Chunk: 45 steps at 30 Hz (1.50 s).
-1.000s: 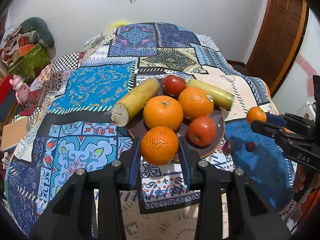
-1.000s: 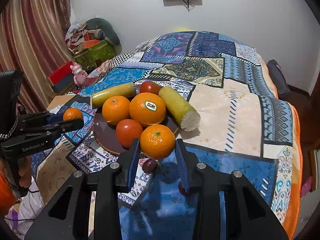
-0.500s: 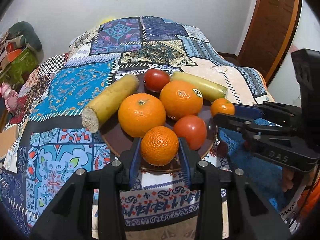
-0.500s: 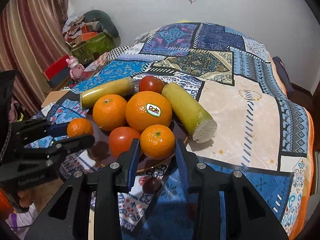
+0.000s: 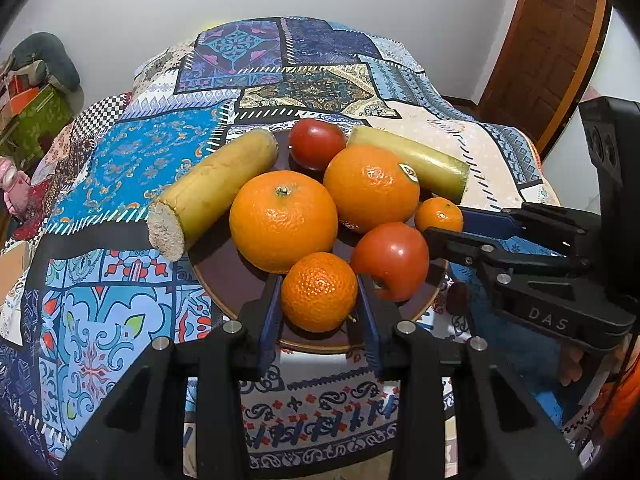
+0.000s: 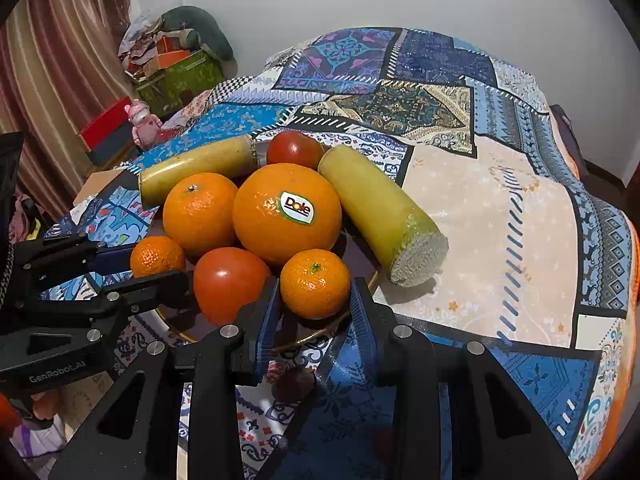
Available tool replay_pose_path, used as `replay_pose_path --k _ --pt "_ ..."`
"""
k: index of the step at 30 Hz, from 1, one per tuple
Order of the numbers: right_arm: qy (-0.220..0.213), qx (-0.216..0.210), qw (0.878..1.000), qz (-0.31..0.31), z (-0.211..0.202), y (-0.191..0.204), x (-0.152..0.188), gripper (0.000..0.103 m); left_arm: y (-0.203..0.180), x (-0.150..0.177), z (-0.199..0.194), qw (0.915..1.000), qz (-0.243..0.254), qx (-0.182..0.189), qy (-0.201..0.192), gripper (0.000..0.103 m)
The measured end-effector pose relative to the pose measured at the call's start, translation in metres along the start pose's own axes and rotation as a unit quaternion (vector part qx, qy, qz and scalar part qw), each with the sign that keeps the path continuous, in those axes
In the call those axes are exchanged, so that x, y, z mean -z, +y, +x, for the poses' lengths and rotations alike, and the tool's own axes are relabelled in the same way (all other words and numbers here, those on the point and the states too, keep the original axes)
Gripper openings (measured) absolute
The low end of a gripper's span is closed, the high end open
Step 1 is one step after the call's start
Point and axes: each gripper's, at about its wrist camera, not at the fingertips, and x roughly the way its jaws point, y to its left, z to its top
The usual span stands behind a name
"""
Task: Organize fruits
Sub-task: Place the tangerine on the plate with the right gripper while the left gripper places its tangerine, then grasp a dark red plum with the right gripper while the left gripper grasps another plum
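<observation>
Bed, patchwork quilt (image 5: 132,168) | our left claw (image 5: 319,312) clamps a mandarin (image 5: 319,291), right claw (image 6: 315,306) another (image 6: 315,289), lower centre | both over plate (image 5: 224,276), likely to complete pile

Fruit heaped on a plate (image 5: 224,280) on the bed (image 6: 500,200).
Two large oranges (image 5: 283,221) sit mid-plate, a tomato (image 5: 316,142) behind them, another (image 5: 392,260) in front, one cane piece (image 5: 212,192) left, one (image 5: 412,162) right, each hanging over the rim.
</observation>
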Motion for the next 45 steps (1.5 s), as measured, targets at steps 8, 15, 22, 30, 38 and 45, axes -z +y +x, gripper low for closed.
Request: replay_pose_path --k 8,15,22,30,38,45 --pt "0.007 0.0 1.0 0.0 0.004 0.0 -0.001 0.033 0.0 0.0 0.001 1.0 0.001 0.0 0.001 0.038" --pt "0.003 -0.003 1.0 -0.003 -0.002 0.001 -0.003 0.033 -0.001 0.002 -0.007 1.0 0.001 -0.004 -0.009 0.038" --pt "-0.018 0.002 1.0 -0.002 -0.026 0.0 -0.001 0.033 -0.003 0.005 -0.026 0.9997 0.008 -0.015 -0.019 0.038" --pt "-0.047 0.022 0.999 0.002 -0.065 -0.011 0.002 0.033 -0.019 0.006 -0.062 0.999 0.014 -0.015 -0.041 0.044" --pt "-0.027 0.04 0.999 0.001 -0.072 -0.023 0.031 0.033 -0.049 0.015 -0.076 0.9983 0.037 0.0 -0.046 0.057" --pt "-0.002 0.032 0.999 -0.002 -0.063 -0.03 0.055 0.033 -0.068 0.024 -0.057 0.9987 0.044 0.014 -0.021 0.057"
